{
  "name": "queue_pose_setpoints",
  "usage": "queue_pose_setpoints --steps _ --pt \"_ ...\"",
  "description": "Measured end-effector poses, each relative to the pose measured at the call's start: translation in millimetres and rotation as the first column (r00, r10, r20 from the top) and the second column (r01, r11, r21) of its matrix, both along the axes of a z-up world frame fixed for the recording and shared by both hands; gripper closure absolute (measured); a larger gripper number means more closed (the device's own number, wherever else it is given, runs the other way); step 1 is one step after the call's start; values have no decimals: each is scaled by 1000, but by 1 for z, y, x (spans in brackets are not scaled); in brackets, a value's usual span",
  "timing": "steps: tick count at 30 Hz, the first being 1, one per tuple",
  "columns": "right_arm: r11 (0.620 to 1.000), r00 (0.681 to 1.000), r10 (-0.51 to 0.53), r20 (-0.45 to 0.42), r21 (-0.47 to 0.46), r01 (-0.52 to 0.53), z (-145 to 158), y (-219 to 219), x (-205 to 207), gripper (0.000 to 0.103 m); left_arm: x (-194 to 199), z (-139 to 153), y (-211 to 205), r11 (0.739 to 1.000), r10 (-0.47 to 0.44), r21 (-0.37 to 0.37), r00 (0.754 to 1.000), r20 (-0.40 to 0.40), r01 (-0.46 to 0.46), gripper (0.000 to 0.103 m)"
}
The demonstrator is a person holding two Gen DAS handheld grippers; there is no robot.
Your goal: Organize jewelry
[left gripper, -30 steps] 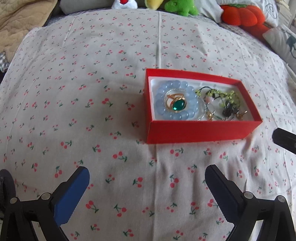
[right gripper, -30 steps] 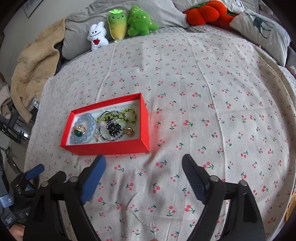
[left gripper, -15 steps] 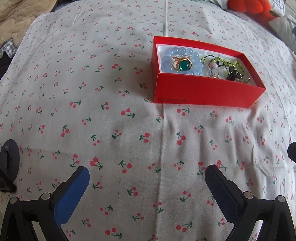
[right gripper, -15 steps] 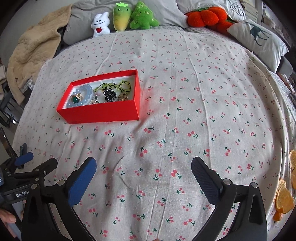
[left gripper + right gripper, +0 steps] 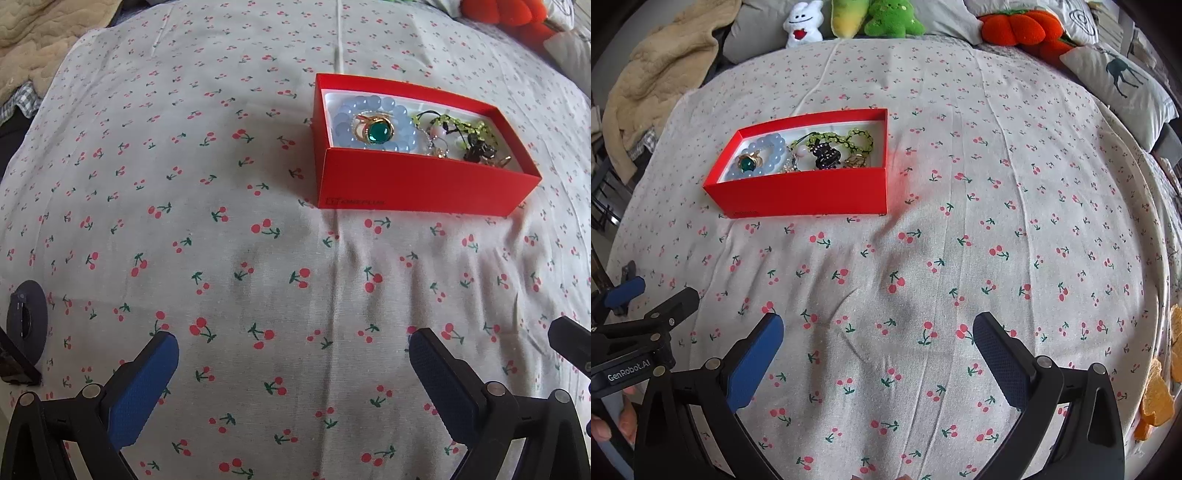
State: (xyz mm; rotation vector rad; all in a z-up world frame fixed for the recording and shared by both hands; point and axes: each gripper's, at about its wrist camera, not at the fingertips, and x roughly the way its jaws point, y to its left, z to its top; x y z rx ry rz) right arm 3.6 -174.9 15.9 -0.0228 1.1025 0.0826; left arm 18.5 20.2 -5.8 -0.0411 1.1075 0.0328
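Note:
A red box (image 5: 413,184) (image 5: 812,194) sits on the cherry-print bedspread. Inside lie a pale blue bead bracelet (image 5: 400,123) (image 5: 772,147), a gold ring with a green stone (image 5: 378,133) (image 5: 748,163), a green beaded string (image 5: 461,125) (image 5: 849,140) and a dark clip (image 5: 825,157). My left gripper (image 5: 291,350) hangs open well short of the box, nothing between its fingers. My right gripper (image 5: 877,339) is open too, over bare cloth nearer than the box and to its right. The left gripper's fingers (image 5: 626,291) show at the right wrist view's left edge.
Plush toys (image 5: 849,18), an orange cushion (image 5: 1015,27) and a deer-print pillow (image 5: 1119,81) line the far side of the bed. A beige blanket (image 5: 653,77) lies at the far left. Orange pieces (image 5: 1156,398) sit at the right edge.
Both grippers have drawn back toward the near edge of the bed, so the box sits farther off in both views. The right gripper's jaws have spread a little wider.

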Motion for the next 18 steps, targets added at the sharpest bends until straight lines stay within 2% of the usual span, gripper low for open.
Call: queue_pose_setpoints --steps 18 --pt "1000 1000 -14 0 -7 14 -1 -1 -1 0 -2 -1 -6 1000 -16 6 1000 -1 16 1"
